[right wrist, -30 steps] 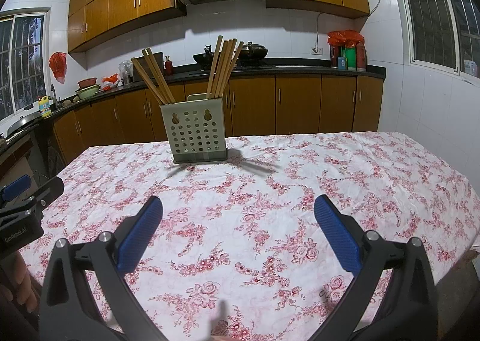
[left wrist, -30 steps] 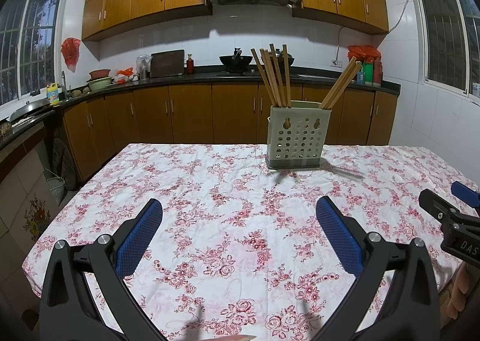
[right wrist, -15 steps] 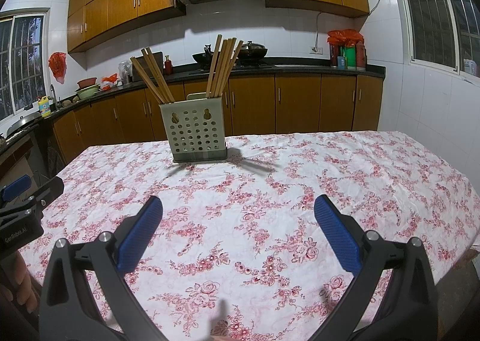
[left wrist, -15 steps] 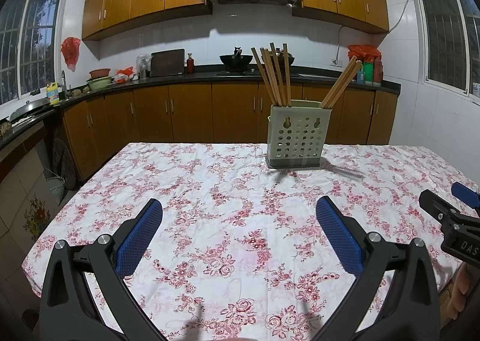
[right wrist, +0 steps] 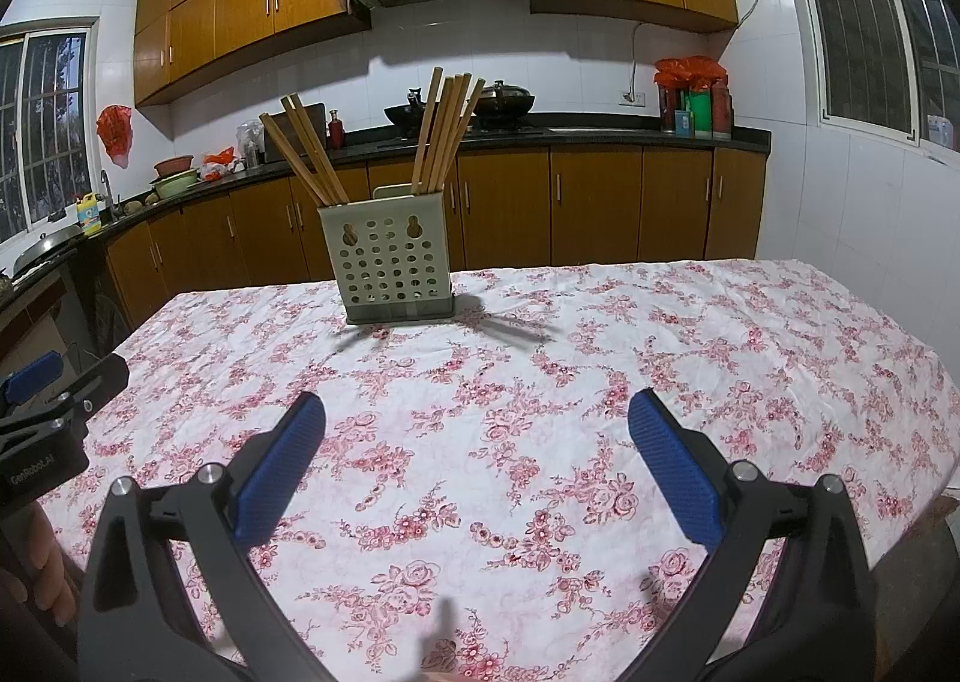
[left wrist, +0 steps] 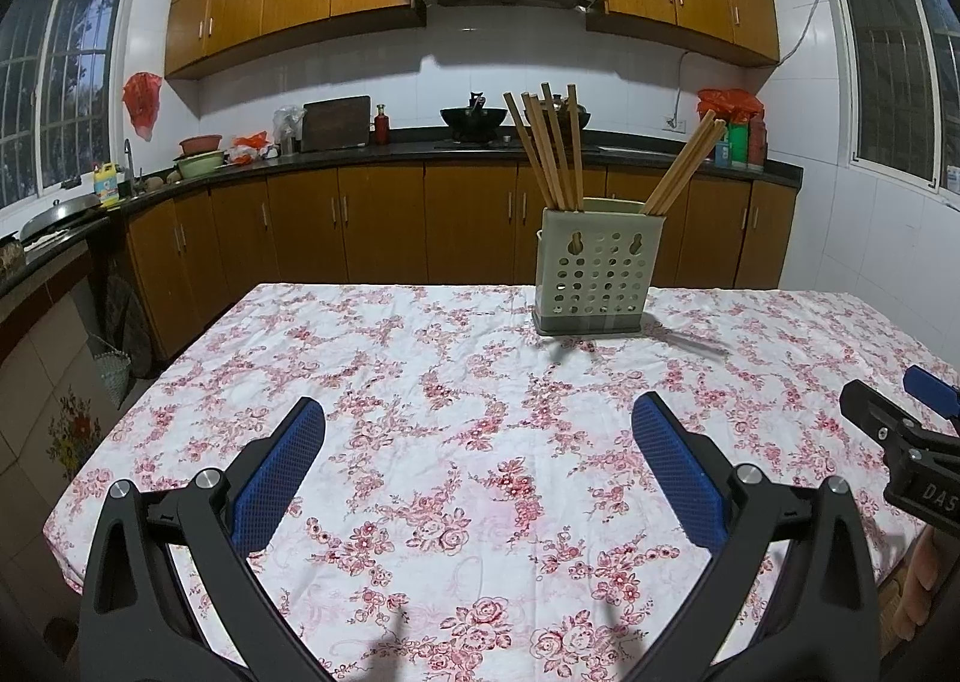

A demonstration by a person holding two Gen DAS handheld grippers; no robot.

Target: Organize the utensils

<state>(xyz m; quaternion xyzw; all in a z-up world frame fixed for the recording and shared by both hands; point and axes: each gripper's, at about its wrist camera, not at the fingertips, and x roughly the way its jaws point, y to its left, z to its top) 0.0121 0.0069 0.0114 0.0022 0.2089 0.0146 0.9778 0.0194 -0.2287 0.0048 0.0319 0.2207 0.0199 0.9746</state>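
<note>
Looking through the left wrist view, I see my left gripper (left wrist: 474, 463) hanging over the floral tablecloth (left wrist: 420, 382) with its blue pads wide apart and nothing between them. The chopstick holder (left wrist: 595, 273) stands ahead and to the right, well apart, with one bundle of chopsticks (left wrist: 549, 148) near upright and another leaning right. Through the right wrist view, my right gripper (right wrist: 477, 457) is equally spread and empty. Here the holder (right wrist: 390, 271) sits ahead and slightly left, its sticks' long axes pointing up and fanning outward. I judge neither gripper clearly nearer; any reach goes forward across bare cloth.
</note>
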